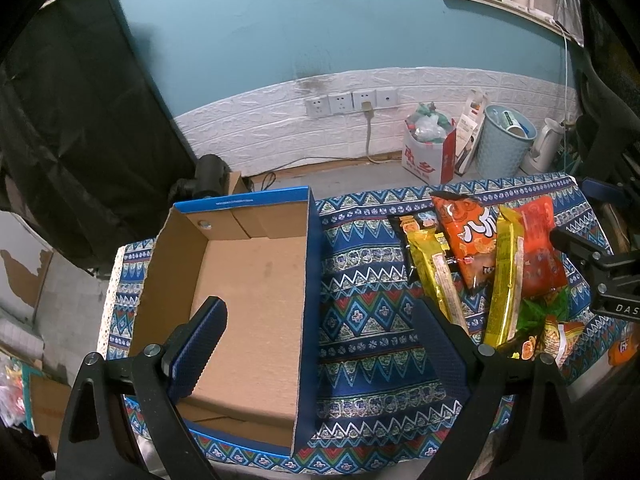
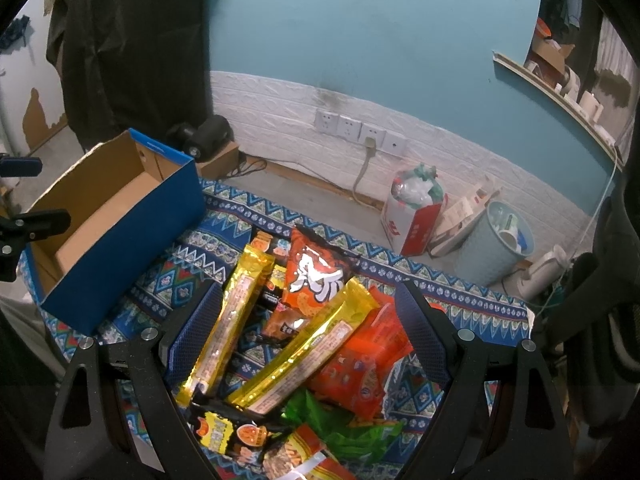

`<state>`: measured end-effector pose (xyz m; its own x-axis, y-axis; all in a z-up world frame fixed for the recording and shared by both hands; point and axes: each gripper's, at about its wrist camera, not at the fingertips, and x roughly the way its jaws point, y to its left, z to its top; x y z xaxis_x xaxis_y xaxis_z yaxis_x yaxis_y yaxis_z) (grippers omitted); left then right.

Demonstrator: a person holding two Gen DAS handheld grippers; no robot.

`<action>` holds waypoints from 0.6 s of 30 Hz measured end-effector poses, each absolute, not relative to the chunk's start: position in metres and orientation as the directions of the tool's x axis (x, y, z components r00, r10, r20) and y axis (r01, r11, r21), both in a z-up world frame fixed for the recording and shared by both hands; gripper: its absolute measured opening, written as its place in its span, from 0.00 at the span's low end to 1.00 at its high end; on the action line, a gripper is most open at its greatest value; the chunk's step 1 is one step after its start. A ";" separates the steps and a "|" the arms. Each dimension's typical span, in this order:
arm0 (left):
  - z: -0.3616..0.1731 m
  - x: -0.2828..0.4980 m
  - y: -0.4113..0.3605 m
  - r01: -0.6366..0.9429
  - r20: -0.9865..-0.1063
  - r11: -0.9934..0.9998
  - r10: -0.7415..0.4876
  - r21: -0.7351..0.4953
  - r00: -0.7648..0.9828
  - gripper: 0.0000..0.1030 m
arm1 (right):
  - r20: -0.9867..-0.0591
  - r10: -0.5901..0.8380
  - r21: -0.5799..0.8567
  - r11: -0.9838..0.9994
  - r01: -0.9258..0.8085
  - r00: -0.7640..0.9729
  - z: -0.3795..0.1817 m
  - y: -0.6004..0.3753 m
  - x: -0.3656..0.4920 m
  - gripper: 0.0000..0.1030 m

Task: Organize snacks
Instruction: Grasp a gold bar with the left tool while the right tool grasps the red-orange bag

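Observation:
An empty blue cardboard box (image 1: pixel 248 280) (image 2: pixel 120 236) sits on the left of the patterned cloth. My left gripper (image 1: pixel 320 344) is open, one finger over the box floor, the other over the cloth beside the box wall. A pile of snacks lies on the right: two gold stick packs (image 2: pixel 228 328) (image 2: pixel 308 344), an orange chip bag (image 2: pixel 316 276) (image 1: pixel 468 236), a red-orange packet (image 2: pixel 364 368) (image 1: pixel 540 248), a green packet (image 2: pixel 340 428) and small packs in front. My right gripper (image 2: pixel 308 324) is open above the pile, its fingers on either side of the gold sticks.
The patterned tablecloth (image 1: pixel 360 320) covers a small table. Behind it on the floor stand a red-and-white bag of rubbish (image 1: pixel 428 148), a pale blue bin (image 1: pixel 504 144) and a white kettle (image 1: pixel 544 148). A black fabric screen (image 1: pixel 80 120) stands at the left. The right gripper's body (image 1: pixel 600 272) shows at the right edge.

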<state>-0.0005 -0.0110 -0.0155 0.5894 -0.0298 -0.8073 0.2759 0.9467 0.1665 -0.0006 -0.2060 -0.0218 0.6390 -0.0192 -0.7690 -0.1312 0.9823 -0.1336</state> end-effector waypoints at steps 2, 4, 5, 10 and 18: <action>-0.016 0.000 -0.013 0.279 -0.809 0.946 -0.031 0.166 0.587 0.92 | -0.770 -0.020 -0.134 0.982 -0.131 0.638 -0.022 -0.207 0.000 0.84; -0.016 0.001 -0.015 0.283 -0.810 0.945 -0.032 0.167 0.585 0.92 | -0.770 -0.022 -0.136 0.982 -0.130 0.637 -0.023 -0.207 0.000 0.84; -0.017 0.001 -0.017 0.285 -0.811 0.944 -0.032 0.168 0.584 0.92 | -0.771 -0.024 -0.136 0.982 -0.129 0.637 -0.023 -0.208 0.000 0.84; -0.019 0.003 -0.024 0.296 -0.817 0.940 -0.035 0.169 0.576 0.92 | -0.773 -0.029 -0.136 0.983 -0.121 0.633 -0.024 -0.212 0.000 0.84; -0.022 0.005 -0.035 0.309 -0.821 0.935 -0.034 0.176 0.570 0.92 | -0.779 -0.049 -0.136 0.986 -0.093 0.626 -0.028 -0.223 0.000 0.84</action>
<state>0.0049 -0.0350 -0.0224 0.5695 -0.0338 -0.8213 0.3092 0.9346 0.1760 0.0000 -0.2228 -0.0276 0.6257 -0.0486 -0.7785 -0.0931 0.9863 -0.1365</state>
